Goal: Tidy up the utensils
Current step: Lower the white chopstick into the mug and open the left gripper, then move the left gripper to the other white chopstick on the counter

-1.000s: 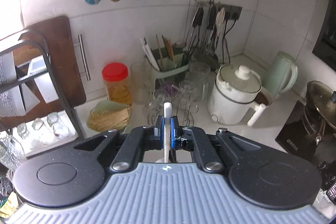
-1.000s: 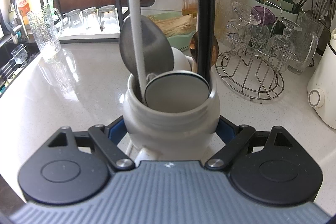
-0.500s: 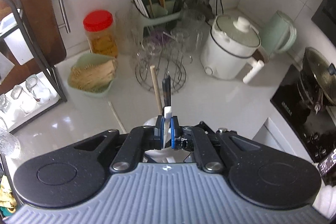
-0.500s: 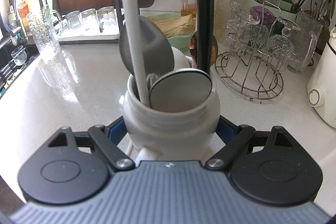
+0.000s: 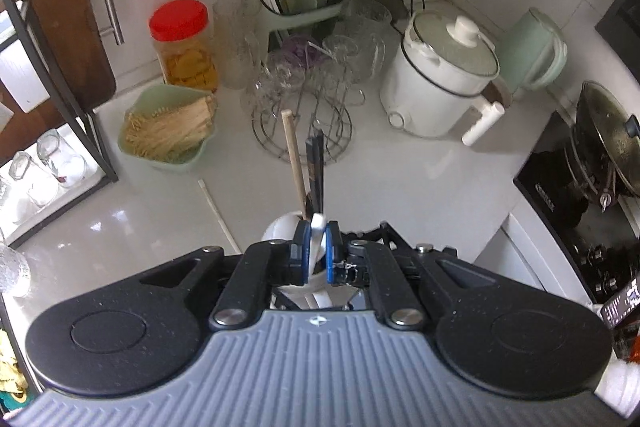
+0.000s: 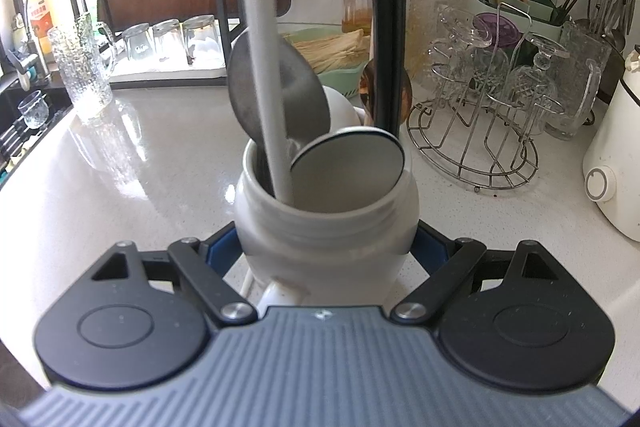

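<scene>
Your left tongs [image 5: 316, 247] are pinched nearly shut on the thin white handle [image 5: 318, 227] of a utensil, the blue pads [image 5: 303, 247] pressing it from both sides. A second ago this view looked across at the wall and the red-lidded jar [image 5: 182, 43]; now it tips down over the counter [image 5: 400, 187], and the white jar [image 5: 282, 225] shows just ahead of the pads with a wooden stick [image 5: 294, 163] and black chopsticks [image 5: 316, 167] standing in it. That means you have brought the utensil down over the jar, and judging by this it is about seated, so letting go looks like the step left. One white chopstick [image 5: 218, 215] lies loose on the counter to the left, not yet put away. Your right tongs [image 6: 326, 251] stand wide, clamped on the sides of the white jar [image 6: 326, 227], unmoved from a second ago, steadying it on the counter [image 6: 140, 179]. Inside, the round grey spoon bowl [image 6: 348, 163] has tilted against the rim since then, beside the pale handle [image 6: 264, 67], a larger ladle [image 6: 304, 91] and the black chopsticks [image 6: 386, 27].
</scene>
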`<state>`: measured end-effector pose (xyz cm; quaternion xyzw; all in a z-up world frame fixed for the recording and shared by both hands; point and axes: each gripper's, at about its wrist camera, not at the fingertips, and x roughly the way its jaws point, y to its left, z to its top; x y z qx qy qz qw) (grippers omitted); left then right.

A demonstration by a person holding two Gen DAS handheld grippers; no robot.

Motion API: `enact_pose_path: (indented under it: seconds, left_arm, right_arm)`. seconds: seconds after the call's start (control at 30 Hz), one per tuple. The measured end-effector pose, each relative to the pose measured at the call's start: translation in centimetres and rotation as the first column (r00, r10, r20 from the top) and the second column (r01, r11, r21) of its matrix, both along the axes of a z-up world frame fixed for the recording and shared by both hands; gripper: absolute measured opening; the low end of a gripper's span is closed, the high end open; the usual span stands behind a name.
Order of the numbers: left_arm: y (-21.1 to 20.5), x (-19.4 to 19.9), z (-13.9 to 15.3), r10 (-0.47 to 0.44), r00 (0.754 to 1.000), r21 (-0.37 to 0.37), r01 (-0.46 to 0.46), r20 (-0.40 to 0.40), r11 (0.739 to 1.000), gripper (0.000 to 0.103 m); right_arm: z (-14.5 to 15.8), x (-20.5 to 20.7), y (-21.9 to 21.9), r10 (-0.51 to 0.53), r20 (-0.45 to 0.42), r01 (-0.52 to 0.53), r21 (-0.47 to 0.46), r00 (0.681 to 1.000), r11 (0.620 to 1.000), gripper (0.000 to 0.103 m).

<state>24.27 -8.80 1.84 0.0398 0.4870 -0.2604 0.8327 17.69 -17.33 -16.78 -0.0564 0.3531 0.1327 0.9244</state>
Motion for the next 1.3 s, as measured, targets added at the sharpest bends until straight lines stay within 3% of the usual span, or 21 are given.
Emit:
enact_pose_path:
  seconds: [0.1,0.23,0.57,0.73,0.97,1.3]
  left_arm:
    - [0.6,-0.1,0.7,0.02,1.0,-0.025,-0.02,0.021,1.0,0.009]
    - [1.9,-0.5,1.7,0.074,0.994,-0.07,-0.069,0.077,0.995,0.027]
    - [6.1,-1.1,0.8,0.227,0.965,-0.109,-0.214,0.134,0.971,0.028]
    - [8.4,-0.5,-1.6,0.309,0.944,-0.108,-0.298,0.114,0.948,0.029]
    - [10.4,1.6,-6.7,0.404,0.914,-0.1,-0.401,0.017,0.911,0.029]
    - [10.5,5.2,-14.3,0.423,0.901,-0.119,-0.433,-0.101,0.894,0.029]
  right_arm:
    - [0.0,0.0,0.0,-0.002,0.002,0.002,0.001,1.0,1.0,0.091]
    - [0.0,0.0,0.0,-0.001,0.003,0.001,0.0,1.0,1.0,0.091]
    - [0.0,0.0,0.0,-0.001,0.0,0.001,-0.001,1.0,1.0,0.091]
    - [0.0,-0.1,0.0,-0.006,-0.001,0.006,0.0,1.0,1.0,0.091]
    - [0.1,0.1,0.0,-0.002,-0.012,0.002,-0.005,1.0,1.0,0.091]
    - [0.2,0.3,-0.1,0.014,-0.032,-0.015,-0.011,0.999,1.0,0.091]
